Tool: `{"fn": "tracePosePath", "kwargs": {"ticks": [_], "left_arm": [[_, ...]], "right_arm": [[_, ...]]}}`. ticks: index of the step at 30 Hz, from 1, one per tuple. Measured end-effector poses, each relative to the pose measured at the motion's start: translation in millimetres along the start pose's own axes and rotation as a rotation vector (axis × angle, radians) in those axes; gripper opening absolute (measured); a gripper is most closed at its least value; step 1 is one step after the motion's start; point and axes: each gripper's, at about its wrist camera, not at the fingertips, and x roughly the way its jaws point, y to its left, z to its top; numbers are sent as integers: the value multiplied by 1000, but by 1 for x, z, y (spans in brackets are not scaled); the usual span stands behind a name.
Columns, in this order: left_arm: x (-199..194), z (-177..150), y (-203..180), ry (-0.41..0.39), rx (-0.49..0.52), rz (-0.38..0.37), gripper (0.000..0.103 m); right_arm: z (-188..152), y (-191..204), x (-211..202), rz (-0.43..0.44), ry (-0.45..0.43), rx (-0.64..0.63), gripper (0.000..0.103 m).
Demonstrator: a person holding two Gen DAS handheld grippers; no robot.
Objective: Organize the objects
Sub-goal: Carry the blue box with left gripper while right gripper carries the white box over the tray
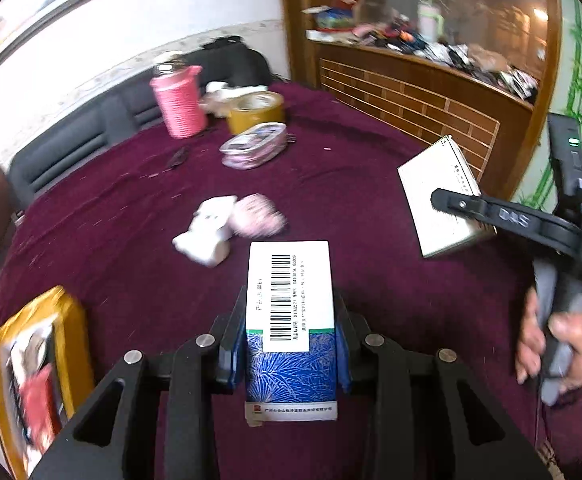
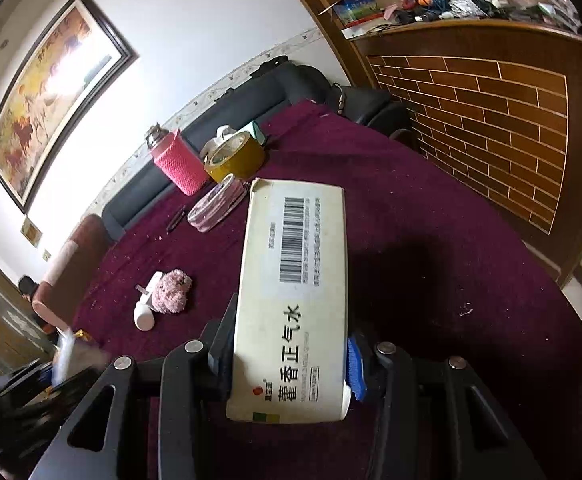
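A table (image 1: 371, 152) under a dark purple cloth fills both views, with a pink-sleeved bottle (image 1: 179, 100) and a yellow tape roll (image 1: 255, 111) at the upper left of the left wrist view. In the right wrist view, the right gripper (image 2: 291, 364) clamps a cream medicine box (image 2: 295, 300) at lower centre, lifted above the cloth. Smaller, the blue-and-white box (image 1: 291, 328) sits pinched in the left gripper (image 1: 289, 344) at bottom centre, its jaws narrow.
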Motion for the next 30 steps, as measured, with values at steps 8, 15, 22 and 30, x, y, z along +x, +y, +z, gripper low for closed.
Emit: {"fn": "tracePosePath", "kwargs": {"ticks": [8, 15, 22, 30], "left_arm": [[-54, -54, 46, -22, -175, 13, 33], [-74, -88, 66, -38, -252, 40, 33], [-88, -112, 82, -50, -297, 76, 33], [-104, -130, 104, -79, -332, 136, 33]], "right_arm": [[-13, 28, -8, 2, 32, -46, 46], [-45, 75, -27, 27, 63, -172, 46], [-76, 118, -36, 62, 104, -289, 46], [-95, 162, -44, 120, 131, -365, 46]]}}
